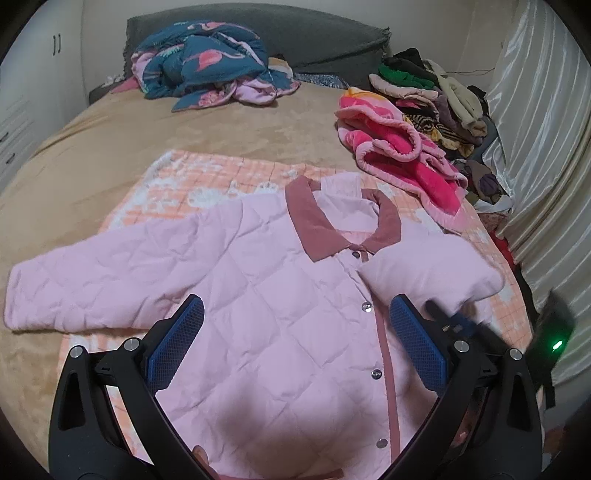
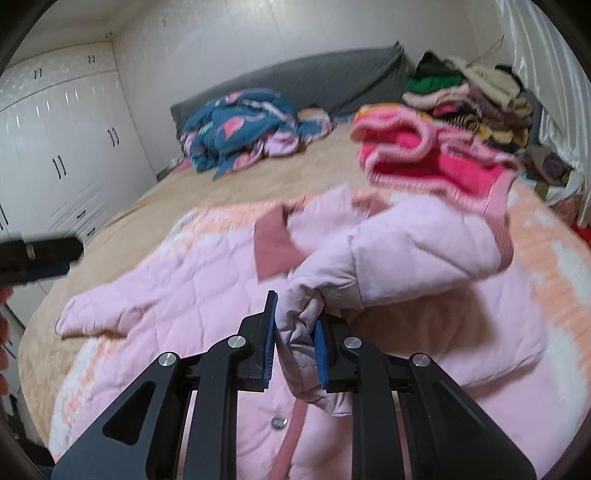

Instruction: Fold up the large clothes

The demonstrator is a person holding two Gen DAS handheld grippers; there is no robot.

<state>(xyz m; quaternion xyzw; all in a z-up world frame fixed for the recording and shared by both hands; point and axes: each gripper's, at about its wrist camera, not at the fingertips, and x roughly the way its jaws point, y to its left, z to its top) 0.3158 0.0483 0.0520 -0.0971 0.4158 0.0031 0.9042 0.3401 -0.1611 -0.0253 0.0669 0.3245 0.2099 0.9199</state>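
Note:
A pale pink quilted jacket (image 1: 258, 266) with a dusty-rose collar (image 1: 314, 225) lies front up and snapped shut on a peach checked blanket (image 1: 207, 177). My left gripper (image 1: 297, 301) hovers open over the jacket's chest, with nothing between its blue pads (image 1: 173, 350). In the right wrist view my right gripper (image 2: 295, 306) is shut on a bunch of fabric from the jacket's right sleeve (image 2: 406, 251), which is lifted and folded inward over the body (image 2: 207, 280). The other sleeve (image 1: 74, 288) lies stretched out flat to the left.
On the tan bed (image 1: 110, 140) a teal flamingo quilt (image 1: 207, 62) is heaped by the grey headboard (image 1: 314, 33). A hot-pink fleece garment (image 1: 399, 147) and a clothes pile (image 1: 436, 88) lie along the right side by shiny curtains (image 1: 535, 147). White wardrobes (image 2: 55, 147) stand at left.

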